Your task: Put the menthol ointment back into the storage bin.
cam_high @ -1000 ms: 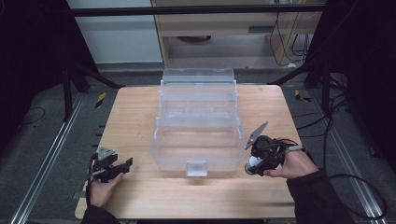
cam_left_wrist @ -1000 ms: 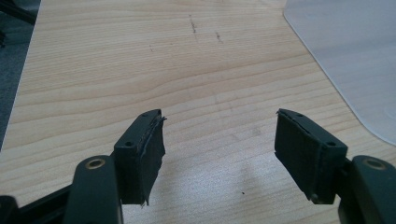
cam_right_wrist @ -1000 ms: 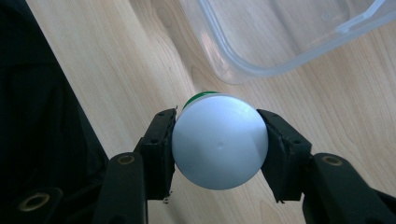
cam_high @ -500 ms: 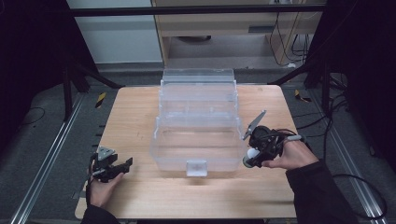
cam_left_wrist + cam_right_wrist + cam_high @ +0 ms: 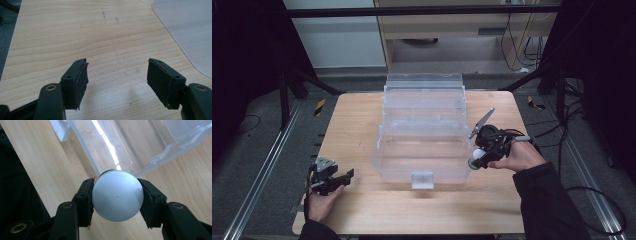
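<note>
A white round-topped bottle [image 5: 117, 195], green-rimmed, is clamped in the right gripper [image 5: 484, 148], now carried nearer the clear box [image 5: 422, 132]. The left gripper [image 5: 332, 179] is held agape at the table's [image 5: 362, 125] near-left corner.

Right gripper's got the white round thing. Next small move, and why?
Probably carry it left over the clear box's open near compartment: the right gripper is shut on the white round object beside the box's right wall, while the left gripper sits open, apart.

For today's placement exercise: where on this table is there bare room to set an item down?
Bare wood lies left of the clear box, ahead of the open left gripper, and along the table near edge. It is crowded at the box's right wall, where the right gripper holds a white cap.
</note>
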{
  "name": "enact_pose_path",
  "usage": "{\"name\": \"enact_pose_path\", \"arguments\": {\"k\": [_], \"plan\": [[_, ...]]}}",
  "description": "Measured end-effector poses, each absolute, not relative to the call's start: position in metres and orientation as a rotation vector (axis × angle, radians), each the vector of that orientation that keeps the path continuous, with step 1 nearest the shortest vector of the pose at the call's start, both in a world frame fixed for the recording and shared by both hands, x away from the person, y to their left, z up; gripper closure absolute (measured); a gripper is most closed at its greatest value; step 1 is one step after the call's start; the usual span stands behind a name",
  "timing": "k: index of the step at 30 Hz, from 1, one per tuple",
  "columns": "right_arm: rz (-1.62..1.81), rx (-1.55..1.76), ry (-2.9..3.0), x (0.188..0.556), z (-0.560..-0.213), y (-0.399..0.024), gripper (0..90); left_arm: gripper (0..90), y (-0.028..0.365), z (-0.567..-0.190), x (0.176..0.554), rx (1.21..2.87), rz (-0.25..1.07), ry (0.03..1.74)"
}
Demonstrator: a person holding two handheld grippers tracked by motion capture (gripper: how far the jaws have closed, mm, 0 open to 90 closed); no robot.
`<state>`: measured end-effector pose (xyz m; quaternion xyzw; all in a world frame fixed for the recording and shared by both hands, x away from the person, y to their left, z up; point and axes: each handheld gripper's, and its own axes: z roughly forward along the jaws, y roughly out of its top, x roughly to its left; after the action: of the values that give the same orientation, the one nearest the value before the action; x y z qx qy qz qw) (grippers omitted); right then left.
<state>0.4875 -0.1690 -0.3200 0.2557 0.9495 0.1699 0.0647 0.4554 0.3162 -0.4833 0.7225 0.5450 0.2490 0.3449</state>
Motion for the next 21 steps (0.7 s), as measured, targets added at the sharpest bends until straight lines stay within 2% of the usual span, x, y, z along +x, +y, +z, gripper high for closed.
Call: {"name": "enact_pose_path", "arguments": {"k": [21], "plan": [[0.536, 0.77, 2.856, 0.515, -0.333, -0.146, 50.2, 32.7, 0.317, -0.483, 0.456, 1.876, 0.646, 1.414]]}}
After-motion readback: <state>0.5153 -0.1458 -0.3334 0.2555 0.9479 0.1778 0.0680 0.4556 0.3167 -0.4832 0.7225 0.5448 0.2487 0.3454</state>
